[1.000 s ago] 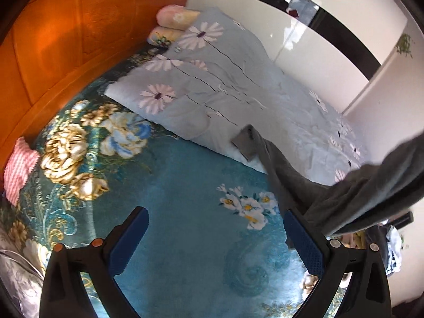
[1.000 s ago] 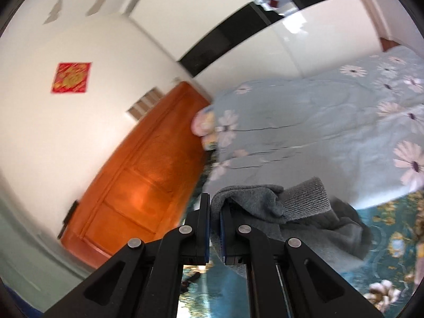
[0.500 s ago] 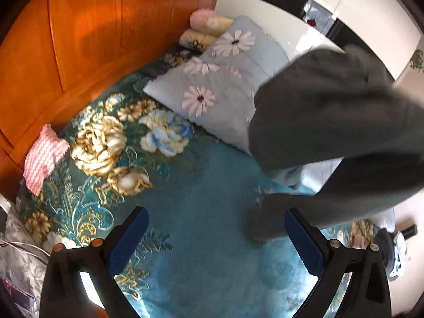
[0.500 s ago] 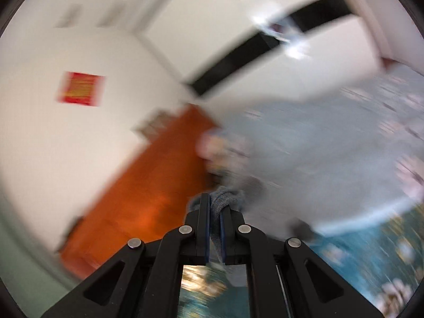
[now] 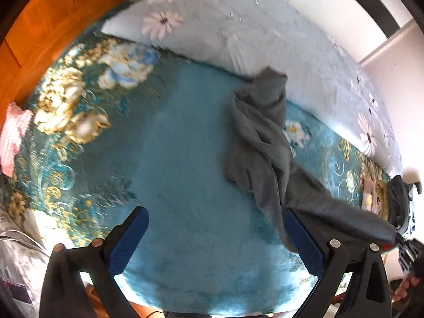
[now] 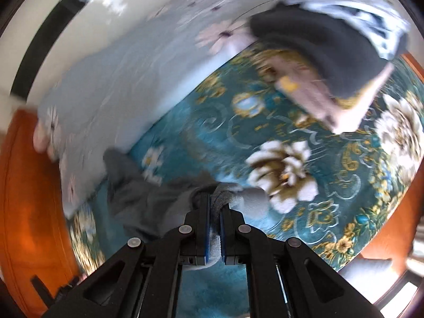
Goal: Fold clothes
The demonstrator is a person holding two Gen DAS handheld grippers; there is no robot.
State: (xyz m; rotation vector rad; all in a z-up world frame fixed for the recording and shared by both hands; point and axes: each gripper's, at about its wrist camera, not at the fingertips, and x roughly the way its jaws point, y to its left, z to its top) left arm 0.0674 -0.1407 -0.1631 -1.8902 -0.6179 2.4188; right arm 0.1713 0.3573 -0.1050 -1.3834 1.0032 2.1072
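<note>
Swung down onto teal bedspread (image 5: 185,185): grey garment (image 5: 262,137), pinched by right gripper (image 6: 215,212); left gripper (image 5: 214,238) gaping, empty. Laying out; next, spread flat.

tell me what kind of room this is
Most likely a bedroom: a bed with a teal floral bedspread, a pale daisy-print quilt lying along it, and an orange wooden headboard at one end.

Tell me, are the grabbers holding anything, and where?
The right gripper pinches the grey garment by a ribbed edge, maybe a cuff. The left gripper is open, holding nothing.
</note>
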